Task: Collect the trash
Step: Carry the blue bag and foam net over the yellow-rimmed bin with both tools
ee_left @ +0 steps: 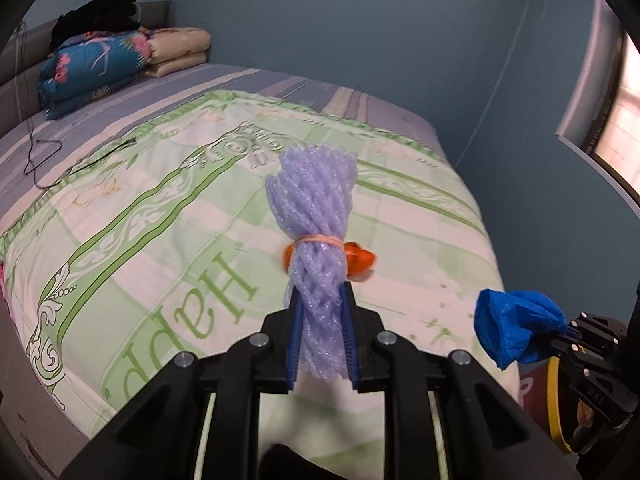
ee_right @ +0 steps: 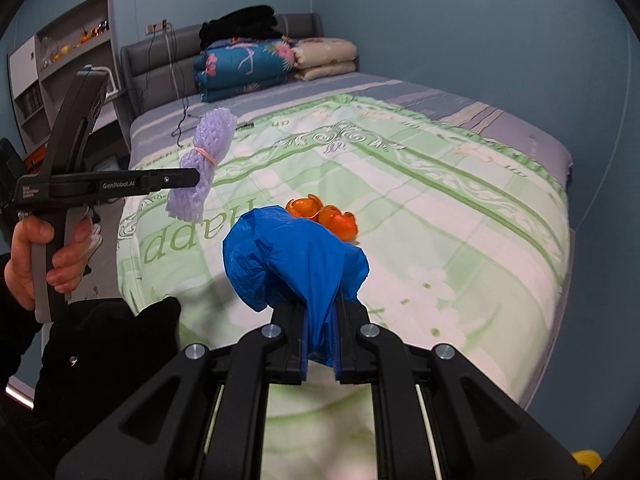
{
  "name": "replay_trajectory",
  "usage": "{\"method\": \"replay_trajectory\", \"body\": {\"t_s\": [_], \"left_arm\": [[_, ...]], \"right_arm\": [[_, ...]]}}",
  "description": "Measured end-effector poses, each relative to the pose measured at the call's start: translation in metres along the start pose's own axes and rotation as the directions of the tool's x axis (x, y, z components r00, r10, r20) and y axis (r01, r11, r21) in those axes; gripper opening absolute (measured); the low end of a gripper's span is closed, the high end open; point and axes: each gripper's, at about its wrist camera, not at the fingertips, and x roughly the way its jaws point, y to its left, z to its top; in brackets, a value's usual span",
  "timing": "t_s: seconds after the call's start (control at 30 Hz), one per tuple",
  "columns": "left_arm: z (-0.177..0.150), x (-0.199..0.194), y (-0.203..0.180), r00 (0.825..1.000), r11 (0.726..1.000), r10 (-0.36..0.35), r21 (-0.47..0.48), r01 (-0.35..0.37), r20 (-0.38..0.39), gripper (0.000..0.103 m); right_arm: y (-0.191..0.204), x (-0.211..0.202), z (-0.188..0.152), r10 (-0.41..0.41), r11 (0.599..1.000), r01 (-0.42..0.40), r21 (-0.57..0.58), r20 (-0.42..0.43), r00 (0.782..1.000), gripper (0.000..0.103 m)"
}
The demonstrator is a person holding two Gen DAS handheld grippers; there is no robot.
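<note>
Blue bag: your right gripper (ee_right: pixel 320 344) has its jaws clamped on the neck of the crumpled blue plastic bag (ee_right: pixel 294 256); the bag's body bulges above the fingers, and you cannot tell what is inside it.
Foam net: your left gripper (ee_left: pixel 322 344) holds the purple foam net bundle (ee_left: pixel 316 216) between narrow jaws – it stands upright, tied at the waist with a rubber band (ee_left: pixel 318 239), lifted clear of the bed.
Peels: the orange peels (ee_right: pixel 324 214) lie on the bedspread near the middle of the bed, just beyond the blue bag in the right wrist view and partly hidden behind the foam net in the left.
Bed: the green-and-white bedspread (ee_right: pixel 440 208) covers most of the mattress – folded quilts (ee_right: pixel 256 62) with dark clothing (ee_right: pixel 240 22) on top sit at the headboard end.
Cable: a black cable (ee_left: pixel 36 156) trails over the bed's head-end corner.
Room: blue walls (ee_left: pixel 360 20), a shelf unit (ee_right: pixel 60 60) beside the headboard.
</note>
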Motion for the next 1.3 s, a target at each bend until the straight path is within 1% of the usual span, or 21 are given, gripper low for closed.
{"method": "replay_trajectory", "body": {"t_s": [0.13,0.27,0.43,0.6,0.67,0.83,0.97,1.03,1.13,1.27,1.3], "left_arm": [[-0.005,-0.019,-0.032,0.999,0.998,-0.042,0.053,0.040,0.028,0.017],[-0.009,-0.040,-0.068,0.994,0.990,-0.093,0.111,0.087,0.056,0.017],[-0.016,-0.059,-0.108,0.987,0.976,-0.137,0.179,0.121,0.079,0.017],[-0.023,-0.073,-0.150,0.980,0.956,-0.179,0.251,0.152,0.089,0.017],[-0.026,-0.076,-0.167,0.976,0.945,-0.197,0.281,0.166,0.088,0.017],[-0.033,-0.080,-0.206,0.969,0.918,-0.237,0.342,0.200,0.071,0.017],[-0.042,-0.079,-0.239,0.962,0.889,-0.269,0.398,0.227,0.051,0.017],[-0.045,-0.077,-0.252,0.959,0.877,-0.282,0.416,0.241,0.038,0.017],[-0.050,-0.074,-0.272,0.954,0.858,-0.300,0.442,0.262,0.017,0.017],[-0.057,-0.069,-0.295,0.949,0.836,-0.316,0.471,0.282,-0.007,0.017],[-0.060,-0.069,-0.301,0.948,0.830,-0.319,0.478,0.287,-0.014,0.017]], "right_arm": [[-0.008,-0.033,-0.011,-0.038,0.999,0.037,0.019,0.039,0.999,0.008],[-0.020,-0.066,-0.023,-0.079,0.996,0.075,0.056,0.079,0.994,0.008],[-0.038,-0.107,-0.040,-0.139,0.986,0.126,0.105,0.128,0.982,0.008],[-0.060,-0.145,-0.058,-0.205,0.970,0.176,0.169,0.171,0.964,0.008],[-0.068,-0.155,-0.066,-0.228,0.962,0.194,0.193,0.176,0.958,0.008],[-0.090,-0.183,-0.089,-0.314,0.929,0.264,0.259,0.179,0.932,0.008],[-0.107,-0.202,-0.106,-0.379,0.897,0.313,0.311,0.179,0.908,0.008],[-0.115,-0.211,-0.115,-0.421,0.875,0.348,0.336,0.172,0.891,0.008],[-0.122,-0.221,-0.127,-0.460,0.849,0.379,0.368,0.165,0.873,0.008],[-0.129,-0.232,-0.140,-0.521,0.811,0.434,0.391,0.148,0.840,0.008],[-0.133,-0.235,-0.145,-0.541,0.795,0.452,0.404,0.138,0.830,0.008]]}}
